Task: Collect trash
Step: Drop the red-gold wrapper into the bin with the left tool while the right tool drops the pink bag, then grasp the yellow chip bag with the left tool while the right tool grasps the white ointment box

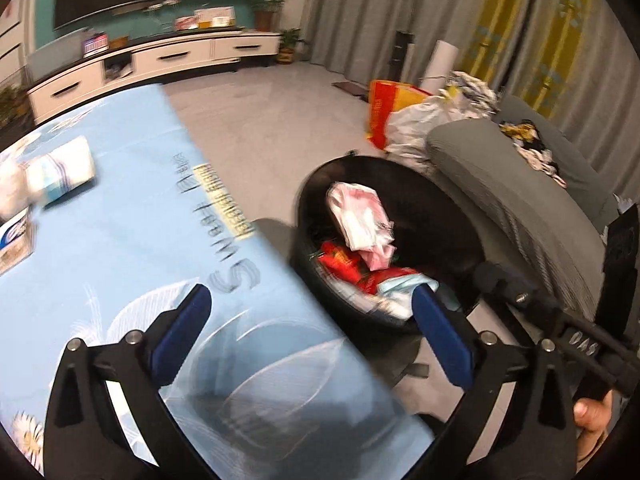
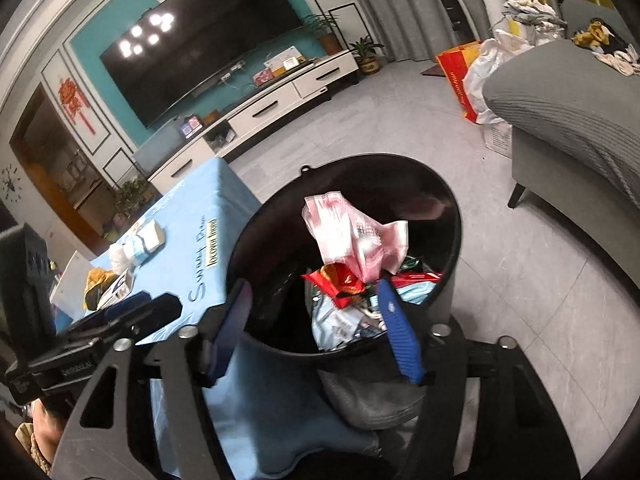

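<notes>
A black round bin (image 1: 440,200) (image 2: 448,216) stands on the floor against the table's edge. In it lie a pink-white plastic bag (image 1: 360,216) (image 2: 352,236), red wrappers (image 1: 344,260) (image 2: 340,280) and pale blue packaging (image 2: 336,324). My left gripper (image 1: 312,316) is open and empty, straddling the table edge and the bin's near rim. My right gripper (image 2: 316,316) hangs open over the bin's near rim, with nothing between its blue pads (image 2: 400,332). On the blue tablecloth (image 1: 120,248) (image 2: 188,248) rest a tissue pack (image 1: 60,172) (image 2: 148,236), a small box (image 1: 12,244) and a yellowish scrap (image 2: 94,280).
A grey sofa (image 1: 520,208) (image 2: 568,100) flanks the bin on the right. Beyond it on the floor sit a red-orange bag (image 1: 382,112) (image 2: 460,76) and a white plastic bag (image 1: 416,124). A white TV cabinet (image 1: 160,60) (image 2: 280,104) lines the far wall.
</notes>
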Action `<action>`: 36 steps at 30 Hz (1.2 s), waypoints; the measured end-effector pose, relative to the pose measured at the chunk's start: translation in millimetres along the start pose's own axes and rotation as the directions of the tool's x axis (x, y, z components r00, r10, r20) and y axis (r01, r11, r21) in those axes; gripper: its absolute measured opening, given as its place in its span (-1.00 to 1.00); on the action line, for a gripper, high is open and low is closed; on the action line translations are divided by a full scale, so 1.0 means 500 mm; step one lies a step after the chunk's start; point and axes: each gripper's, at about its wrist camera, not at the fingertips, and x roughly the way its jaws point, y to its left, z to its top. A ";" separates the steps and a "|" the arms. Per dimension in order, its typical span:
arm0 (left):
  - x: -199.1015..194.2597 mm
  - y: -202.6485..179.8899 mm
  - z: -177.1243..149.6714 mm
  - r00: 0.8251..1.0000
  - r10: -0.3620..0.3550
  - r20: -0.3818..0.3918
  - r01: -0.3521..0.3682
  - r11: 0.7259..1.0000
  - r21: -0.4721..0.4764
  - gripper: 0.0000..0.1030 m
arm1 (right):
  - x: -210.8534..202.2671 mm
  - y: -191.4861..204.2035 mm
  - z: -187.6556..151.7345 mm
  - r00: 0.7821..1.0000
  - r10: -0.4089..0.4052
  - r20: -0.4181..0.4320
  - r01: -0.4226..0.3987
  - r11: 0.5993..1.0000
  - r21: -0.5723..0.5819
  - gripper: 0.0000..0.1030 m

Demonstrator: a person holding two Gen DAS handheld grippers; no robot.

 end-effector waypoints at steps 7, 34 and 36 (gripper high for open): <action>-0.071 0.105 -0.051 0.990 0.138 -0.025 -0.140 0.981 -0.135 0.94 | -0.014 0.067 -0.008 1.000 -0.007 -0.022 0.006 0.998 -0.062 0.82; -0.312 0.459 -0.340 0.963 0.269 0.015 -0.216 0.807 -0.550 0.94 | 0.087 0.402 -0.152 0.962 0.042 -0.271 -0.155 0.897 -0.415 0.86; -0.317 0.467 -0.343 0.959 0.281 0.034 -0.216 0.805 -0.553 0.94 | 0.102 0.418 -0.164 0.958 0.036 -0.286 -0.162 0.888 -0.430 0.86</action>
